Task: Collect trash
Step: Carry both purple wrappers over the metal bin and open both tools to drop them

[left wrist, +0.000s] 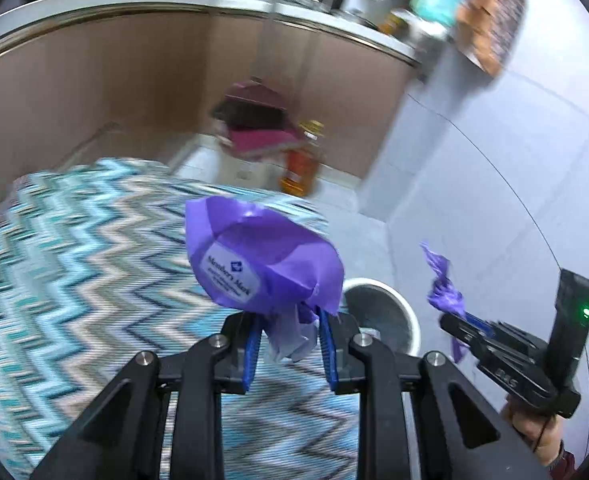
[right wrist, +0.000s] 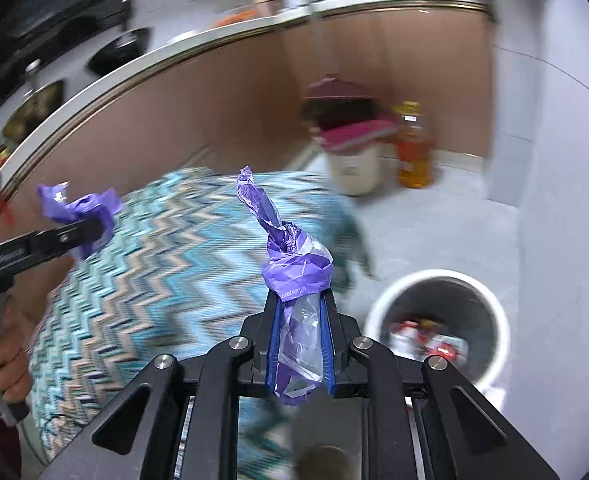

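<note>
So the left gripper point(left wrist: 290, 320) had its blue fingers point(left wrist: 251, 350) only partly closed, pinched on the gathered end of a purple wrapper point(left wrist: 262, 260). The wrapper ballooned out past the fingertips like a little dome, its long axis running roughly straight out along the fingers, leaning a bit to the left. It was crumpled glossy purple with a white-and-blue label facing the camera, and pale torn bits hung down between the fingers.

The right gripper point(right wrist: 300, 300) was nearly closed too, clamped on a plastic bag point(right wrist: 290, 264). That one was long and thin: clear film down between the fingers point(right wrist: 326, 340), a purple knot right at the tips, then a twisted purple tail sticking up and out beyond them, tilted slightly left. In the left wrist view the same bag looked like a ragged purple twist off to the right.

Just past the right fingertips, down and to the right, sat a white bin point(right wrist: 498, 320) on the floor with red and white stuff inside, blurry. Under and left of both grippers ran a zigzag teal rug point(right wrist: 154, 248). Farther out stood a cream pot point(right wrist: 354, 172) with reddish cloth on top, an amber bottle point(right wrist: 414, 152) just beside it, and brown cabinets point(right wrist: 222, 100) behind.
</note>
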Motion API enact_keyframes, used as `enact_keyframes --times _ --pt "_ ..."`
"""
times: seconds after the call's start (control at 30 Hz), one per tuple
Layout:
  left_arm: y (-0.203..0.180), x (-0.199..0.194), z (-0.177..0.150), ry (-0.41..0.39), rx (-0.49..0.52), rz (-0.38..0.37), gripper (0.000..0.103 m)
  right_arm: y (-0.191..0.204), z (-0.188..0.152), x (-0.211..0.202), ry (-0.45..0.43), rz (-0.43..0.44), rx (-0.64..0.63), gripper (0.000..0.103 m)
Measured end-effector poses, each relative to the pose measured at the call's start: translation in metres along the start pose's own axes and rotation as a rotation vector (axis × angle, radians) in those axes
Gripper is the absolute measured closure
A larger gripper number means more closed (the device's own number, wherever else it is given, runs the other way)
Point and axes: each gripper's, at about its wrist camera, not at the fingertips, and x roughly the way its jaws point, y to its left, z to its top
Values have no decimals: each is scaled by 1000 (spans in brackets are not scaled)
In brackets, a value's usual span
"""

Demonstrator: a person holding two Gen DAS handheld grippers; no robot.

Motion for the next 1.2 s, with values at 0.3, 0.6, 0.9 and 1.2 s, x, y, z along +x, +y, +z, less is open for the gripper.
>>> enact_keyframes --times 0.3,0.6,0.9,1.2 --pt "-106 134 -13 219 97 -87 74 -102 -15 43 92 -128 135 84" --pt "-119 224 -20 343 37 -113 55 -150 -24 105 169 -151 199 63" --pt "-112 185 -20 237 50 -66 54 -143 -29 86 126 -156 224 62" --pt "-95 46 -25 -30 128 144 54 -67 -13 19 -10 -98 120 53"
